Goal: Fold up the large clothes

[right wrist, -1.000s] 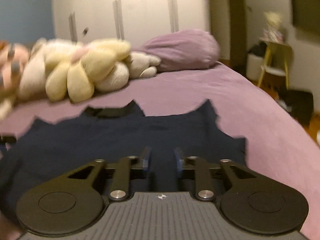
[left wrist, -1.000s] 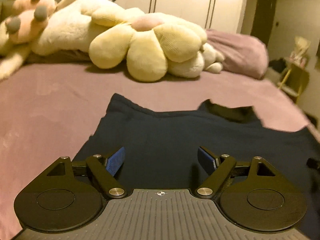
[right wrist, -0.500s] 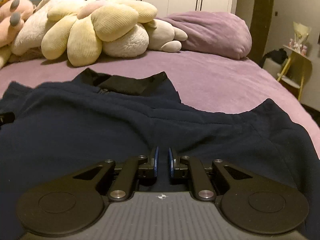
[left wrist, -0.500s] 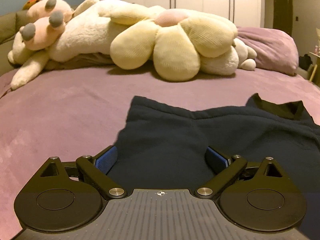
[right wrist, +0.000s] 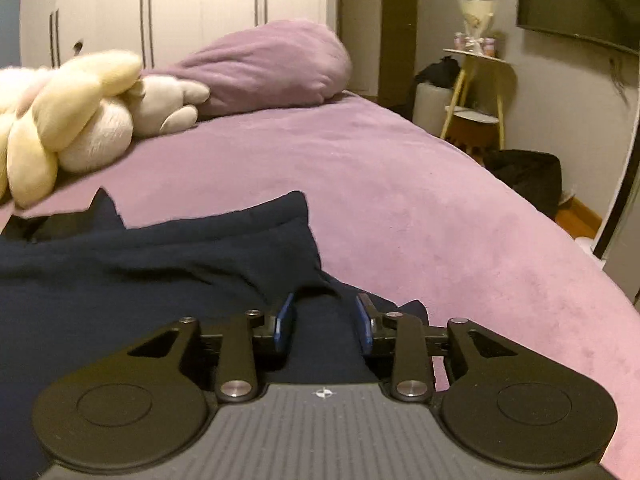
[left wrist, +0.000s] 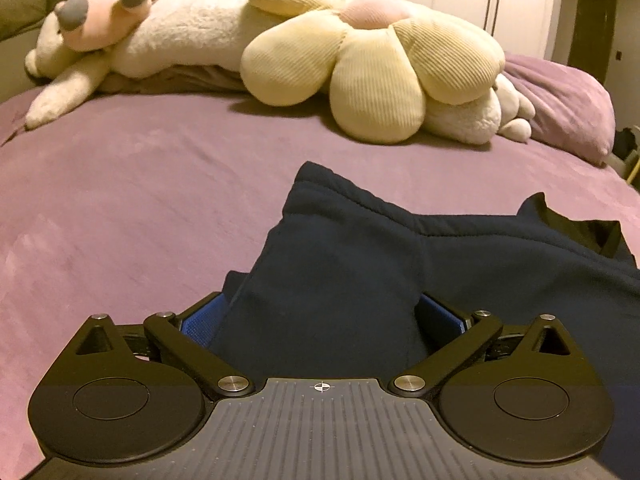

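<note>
Nearest to me, the left claw (left wrist: 320,316) stands spread as wide as it goes, its jaws having just been opening, with a thick bunched corner of the dark navy fleece garment (left wrist: 400,264) sitting between the blue ribbed pads but not pinched by them. The right claw (right wrist: 325,322) has also just been opening; it is only partly apart, and a fold of the same garment (right wrist: 160,280) lies in the gap, the pads seemingly not pressing on it. Both claws point down at the near hem.

The garment lies spread across the purple velvety bed cover (left wrist: 140,200), shoulders toward the far side, a black-lined collar (left wrist: 576,228) standing up at its far edge. The cloth is heavy, soft and matte, and it slumps into rounded ridges, not crisp creases.

My worry is this bulk: if either claw closes on just the top layer, the lower layer may drag behind and the fold will come out skewed. The plush cover could also grip the fleece and bunch it when it is pulled.

Further off sit a cream corduroy flower-shaped cushion (left wrist: 372,68), a fuzzy white plush animal (left wrist: 180,36) and a purple pillow (right wrist: 272,64), well apart from the garment. White wardrobe doors (right wrist: 200,8) close the far wall.
</note>
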### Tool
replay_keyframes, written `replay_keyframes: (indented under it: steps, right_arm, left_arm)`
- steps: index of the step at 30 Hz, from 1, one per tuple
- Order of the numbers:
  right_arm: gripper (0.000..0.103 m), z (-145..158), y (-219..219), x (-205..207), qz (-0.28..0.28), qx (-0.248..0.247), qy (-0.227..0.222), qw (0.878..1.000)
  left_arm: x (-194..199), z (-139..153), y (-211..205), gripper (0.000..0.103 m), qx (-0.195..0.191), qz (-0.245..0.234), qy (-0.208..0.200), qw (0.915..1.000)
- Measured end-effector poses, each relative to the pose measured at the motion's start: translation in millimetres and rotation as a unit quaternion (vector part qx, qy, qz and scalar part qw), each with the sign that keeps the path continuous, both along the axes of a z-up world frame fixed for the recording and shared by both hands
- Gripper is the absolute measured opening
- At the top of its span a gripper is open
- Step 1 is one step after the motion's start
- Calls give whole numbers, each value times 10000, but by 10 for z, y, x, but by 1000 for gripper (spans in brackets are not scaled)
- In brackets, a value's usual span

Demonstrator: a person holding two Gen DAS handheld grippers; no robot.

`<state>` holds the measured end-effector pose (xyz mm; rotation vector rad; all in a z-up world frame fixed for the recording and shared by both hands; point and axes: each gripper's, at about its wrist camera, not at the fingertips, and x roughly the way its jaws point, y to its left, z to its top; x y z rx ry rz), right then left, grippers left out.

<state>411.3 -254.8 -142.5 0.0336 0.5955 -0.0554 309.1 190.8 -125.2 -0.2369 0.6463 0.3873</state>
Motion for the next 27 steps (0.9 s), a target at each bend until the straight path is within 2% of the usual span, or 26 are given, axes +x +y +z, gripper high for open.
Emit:
replay_keyframes:
  steps: [4,9,13,17,22,25,27]
  right_arm:
    - [35,-28,102,-39,-14,-333,-104,9994]
    - [35,-84,22,44,-25,-68,-48,10000]
    - [35,-95,27,50,-17,-75,-67,9999]
    - [37,-102,35,108,-7,-113,59,9999]
    - [39,72,143,25,-64,-435,78,9990]
    - [39,316,74,-344,17,-7,-350,9994]
    - [39,441,36,-692,122,310,-699,9970]
  left_arm:
    - [-8,-42,37,103,-158,-5,-71,9998]
    - [6,-51,39,103,-173,-3,-71,9998]
    - [27,-93,96,103,-394,-3,-85,9992]
    - [9,-5,58,103,-278,32,14,9996]
    - [-372,153,204,103,-486,-129,64,9987]
    - [-729,207,369,103,-523,-192,92,9984]
    - [-926,212,500,103,-773,-215,185,9966]
